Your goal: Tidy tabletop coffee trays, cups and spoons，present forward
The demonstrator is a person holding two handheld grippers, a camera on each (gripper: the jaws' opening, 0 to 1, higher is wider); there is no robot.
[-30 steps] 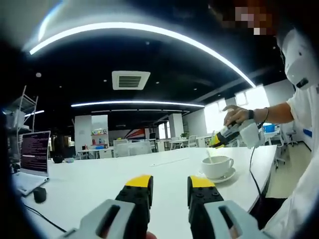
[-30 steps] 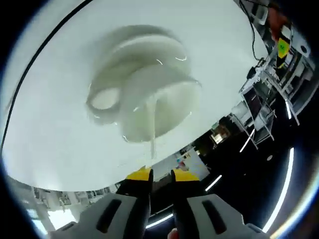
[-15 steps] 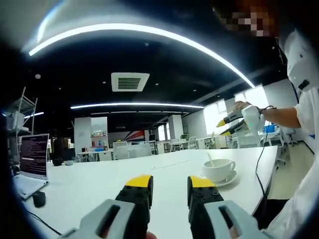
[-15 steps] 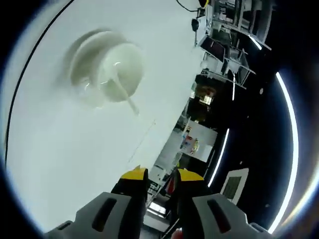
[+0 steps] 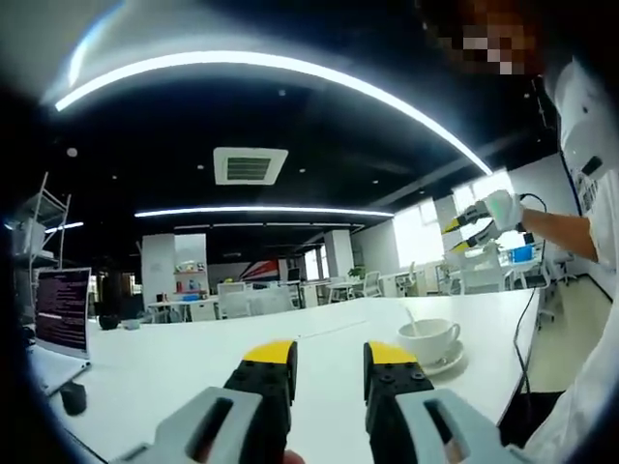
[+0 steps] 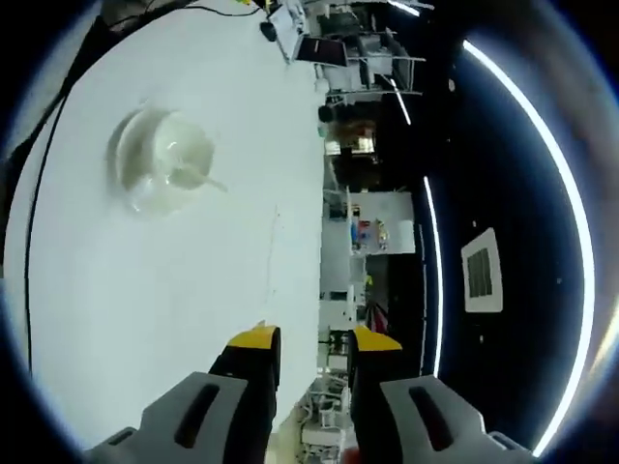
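A: Left side first. What's there?

B: In the left gripper view, a laptop [image 5: 61, 311] sits at the far left of the white table [image 5: 184, 362], screen lit with lines of text too small to read. The left gripper [image 5: 329, 360] hovers low over the table, yellow-tipped jaws spread with a clear gap, nothing between them.

A: And the task's things?

B: Right of centre, a white cup [image 5: 428, 338] stands on its saucer [image 5: 447, 363] near the table's right edge, with the spoon [image 5: 411, 321] leaning inside the cup, handle up.

A: What has just changed?

B: A second ago the right gripper [image 5: 471, 224] was low at the cup with the spoon handle between its tips. Now it is lifted high and well apart from the cup, and the spoon stays behind. I read that as the spoon placed and let go.

A: Its jaws?

B: In the right gripper view, the right gripper [image 6: 308, 340] is parted and empty; the cup [image 6: 177, 162] lies far off, upper left, spoon [image 6: 198, 177] across it.

A: Meaning for the task?

B: Cup, saucer and spoon look assembled. Likely only presenting the set forward remains, though I see no tray.

A: Any brands or labels?

B: None legible. Distant shelves carry coloured items, perhaps signage, too blurred to read.
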